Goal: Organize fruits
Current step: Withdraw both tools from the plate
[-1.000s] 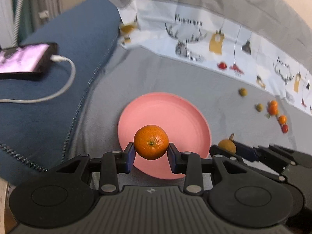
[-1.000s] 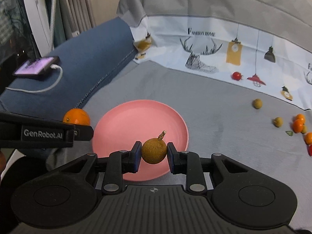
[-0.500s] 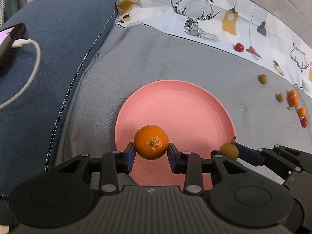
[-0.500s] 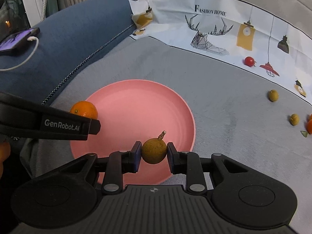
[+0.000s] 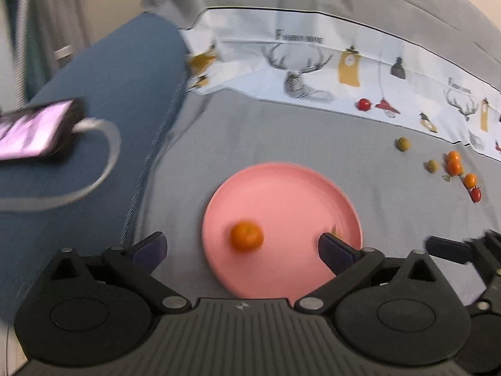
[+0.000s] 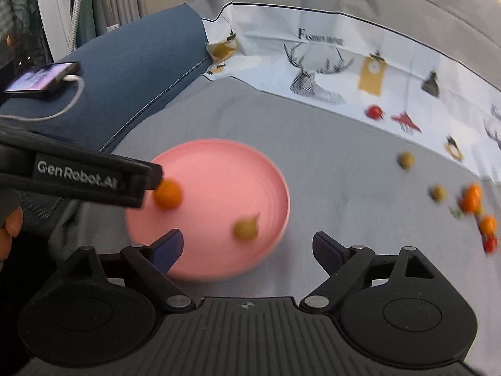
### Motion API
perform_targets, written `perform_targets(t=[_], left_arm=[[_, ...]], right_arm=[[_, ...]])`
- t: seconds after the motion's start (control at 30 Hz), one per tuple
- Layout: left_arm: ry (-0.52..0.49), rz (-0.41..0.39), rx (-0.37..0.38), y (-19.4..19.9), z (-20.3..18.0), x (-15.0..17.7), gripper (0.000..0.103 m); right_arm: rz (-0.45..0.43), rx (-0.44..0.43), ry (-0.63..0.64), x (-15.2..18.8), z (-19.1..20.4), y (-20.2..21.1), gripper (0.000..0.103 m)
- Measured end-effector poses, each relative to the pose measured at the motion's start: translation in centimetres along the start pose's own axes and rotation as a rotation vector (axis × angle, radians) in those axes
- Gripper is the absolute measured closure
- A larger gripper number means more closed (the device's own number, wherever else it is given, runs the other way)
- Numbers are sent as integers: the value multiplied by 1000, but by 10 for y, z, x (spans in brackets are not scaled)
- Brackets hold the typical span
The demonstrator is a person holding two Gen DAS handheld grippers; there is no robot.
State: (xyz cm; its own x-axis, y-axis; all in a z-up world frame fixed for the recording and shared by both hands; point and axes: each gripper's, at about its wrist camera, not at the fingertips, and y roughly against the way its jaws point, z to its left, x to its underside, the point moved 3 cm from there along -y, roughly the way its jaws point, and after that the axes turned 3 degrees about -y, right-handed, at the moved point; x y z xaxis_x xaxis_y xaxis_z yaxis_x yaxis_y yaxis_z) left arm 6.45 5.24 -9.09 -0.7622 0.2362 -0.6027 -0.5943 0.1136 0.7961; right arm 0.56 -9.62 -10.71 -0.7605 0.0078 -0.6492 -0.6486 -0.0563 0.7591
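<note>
Your left gripper [image 5: 242, 249] is spread wide, nothing between the jaws; they have just been opening. The mandarin [image 5: 246, 235] sits on the pink plate [image 5: 281, 188], left of centre, clear of both fingers. Same for your right gripper [image 6: 247, 246]: jaws apart, just been opening, nothing gripped. The small brown fruit [image 6: 246, 229] with its short stem lies on the plate's right half (in the left wrist view only a sliver of it shows behind the left gripper's right finger). In the right wrist view the mandarin [image 6: 167, 194] is right at the tip of your left gripper's finger; touching or just in front, can't tell through the blur.

Plate rests on the grey cloth [image 5: 281, 138]. Loose fruit lies well to the right of it: two small greenish-brown ones [image 5: 403, 143], a cluster of small orange ones [image 5: 454, 166], a red one at the cluster's near end, and a red one [image 5: 364, 104] alone further back on the printed fabric [image 5: 313, 62]. A phone [image 5: 34, 133] with a cable plugged in lies on the blue cushion [image 5: 109, 94] at left.
</note>
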Motion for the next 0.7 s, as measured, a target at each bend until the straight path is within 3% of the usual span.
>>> perform_targets(t=[0.23,0.4,0.7], left_arm=[[19,-33,-82,72,-1,46,0],[16,-95,-107,106,-9,58,0],[29,-161,-116,148,-20,72,0]], right_arm=[[-121,44,18,24,15,75,5],[-198,54,31,36,24,115,4],[-258,34,-5,54,20,161,3]])
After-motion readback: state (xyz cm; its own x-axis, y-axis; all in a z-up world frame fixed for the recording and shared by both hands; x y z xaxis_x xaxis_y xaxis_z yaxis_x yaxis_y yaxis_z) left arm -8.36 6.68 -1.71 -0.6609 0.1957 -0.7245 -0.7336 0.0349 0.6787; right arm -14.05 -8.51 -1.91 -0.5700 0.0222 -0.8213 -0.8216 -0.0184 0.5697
